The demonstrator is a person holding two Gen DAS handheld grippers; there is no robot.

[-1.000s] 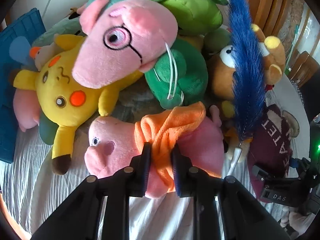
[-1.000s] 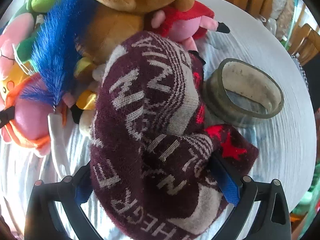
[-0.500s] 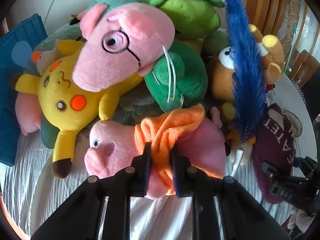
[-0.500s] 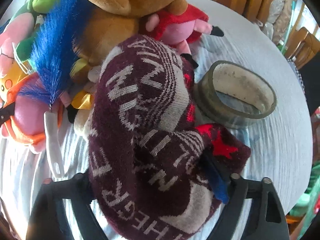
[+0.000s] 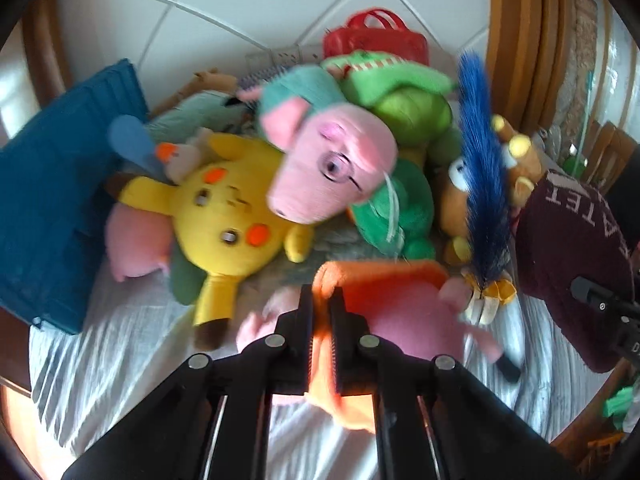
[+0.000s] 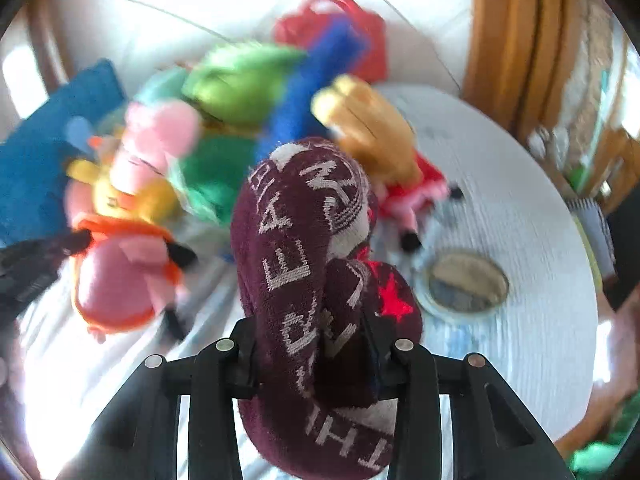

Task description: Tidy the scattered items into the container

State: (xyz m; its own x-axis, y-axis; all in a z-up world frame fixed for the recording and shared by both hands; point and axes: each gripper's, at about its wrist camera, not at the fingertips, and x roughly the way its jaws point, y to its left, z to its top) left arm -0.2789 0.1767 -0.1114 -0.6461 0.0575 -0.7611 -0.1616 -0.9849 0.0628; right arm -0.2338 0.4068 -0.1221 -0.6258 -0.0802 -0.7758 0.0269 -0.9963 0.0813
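Note:
My left gripper (image 5: 322, 312) is shut on the orange cloth of a pink pig plush (image 5: 404, 316), held above the white tablecloth. The same plush shows in the right wrist view (image 6: 120, 280). My right gripper (image 6: 312, 344) is shut on a maroon knitted hat with white letters (image 6: 296, 240), lifted off the table; the hat also shows at the right of the left wrist view (image 5: 576, 256). A blue container (image 5: 52, 216) lies at the left beside the toy pile.
A pile of plush toys fills the middle: a yellow one (image 5: 224, 216), a big pink pig (image 5: 332, 176), green ones (image 5: 400, 208), a brown bear (image 5: 460, 200) and a blue feather (image 5: 484, 176). A red basket (image 5: 376, 40) stands behind. A grey ring (image 6: 466, 282) lies on the table.
Both grippers have risen and pulled back, lifting the pig plush and the maroon hat off the table. The pile and the grey ring now look farther away.

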